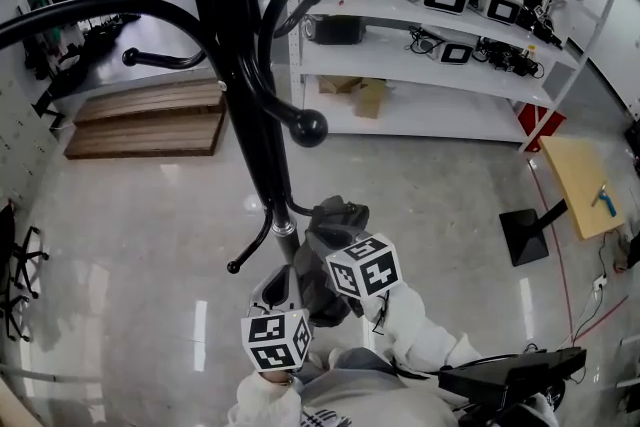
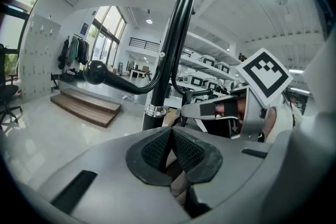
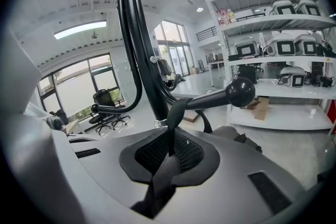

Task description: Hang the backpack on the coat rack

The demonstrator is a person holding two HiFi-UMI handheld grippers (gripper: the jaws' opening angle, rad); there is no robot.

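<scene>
The black coat rack (image 1: 240, 65) stands right in front of me, its pole (image 3: 139, 50) rising through both gripper views. My right gripper (image 3: 169, 147) is shut on a dark strap (image 3: 177, 110) of the grey backpack (image 1: 330, 235). The strap loops over a hook arm that ends in a ball (image 3: 240, 92), and part of the bag (image 3: 244, 139) shows beyond the jaws. My left gripper (image 2: 170, 136) is lower and to the left, beside the pole's silver collar (image 2: 155, 109). Its pads stand together, and I see no clear thing between them. The right gripper's marker cube (image 2: 264, 75) shows at the right of the left gripper view.
White shelves (image 1: 440, 65) with boxy devices stand behind the rack. A wooden stepped platform (image 1: 150, 120) lies at the back left. A yellow board (image 1: 580, 180) and a black stand base (image 1: 525, 235) are on the floor at the right. Office chairs (image 3: 107, 107) stand by the windows.
</scene>
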